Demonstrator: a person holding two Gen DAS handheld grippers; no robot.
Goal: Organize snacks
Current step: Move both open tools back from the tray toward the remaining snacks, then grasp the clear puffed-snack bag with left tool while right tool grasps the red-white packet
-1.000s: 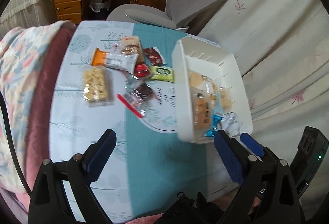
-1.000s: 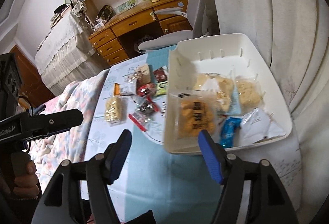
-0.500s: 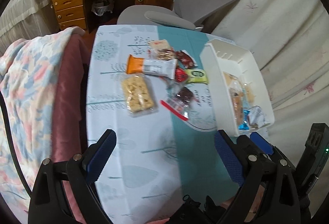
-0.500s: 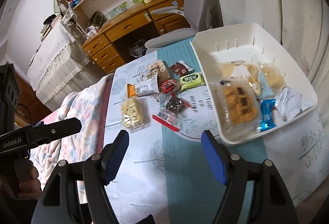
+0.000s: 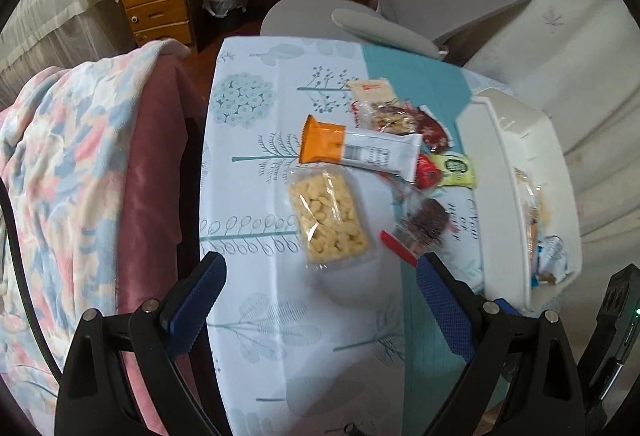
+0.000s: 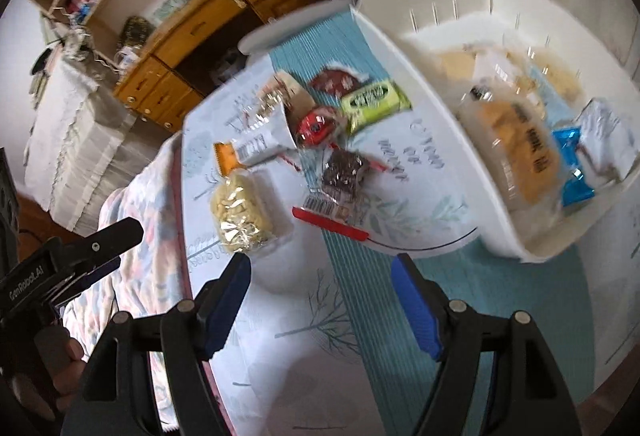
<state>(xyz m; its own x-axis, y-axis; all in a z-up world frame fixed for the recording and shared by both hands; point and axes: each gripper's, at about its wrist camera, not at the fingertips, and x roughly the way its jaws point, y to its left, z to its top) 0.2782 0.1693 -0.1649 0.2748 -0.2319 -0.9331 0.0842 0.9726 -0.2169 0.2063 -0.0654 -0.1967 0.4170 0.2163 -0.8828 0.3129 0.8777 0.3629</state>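
- Presently, far left: a floral blanket (image 5: 60, 164) hangs beside the counter (image 5: 248, 316).
- Left gripper (image 5: 320, 300): jaws wide, nothing between them; over the last second it has swung away from the basket, and the clear pack of pale puffed snacks (image 5: 328, 220) now sits just ahead of its fingertips.
- Orange-and-white bar (image 5: 360, 152): lies behind that pack, touching it.
- Loose cluster, centre: a dark brownie-like packet with a red strip (image 5: 420, 228), a red wrapper (image 5: 426, 170), a green packet (image 5: 456, 168), a dark red pouch (image 5: 434, 132) and a nut packet (image 5: 384, 112), all still on the counter.
- Right gripper (image 6: 320, 296): jaws moderately wide and empty; it too has come down toward the loose snacks, and the red strip lies just beyond its fingertips.
- White basket (image 6: 424, 84), right: already holds several packets, among them an orange biscuit pack (image 6: 516, 152) and a blue wrapper (image 6: 572, 164).
- Judgement: both grippers appear lined up for fresh pickups; roughly half the snacks remain outside the basket.
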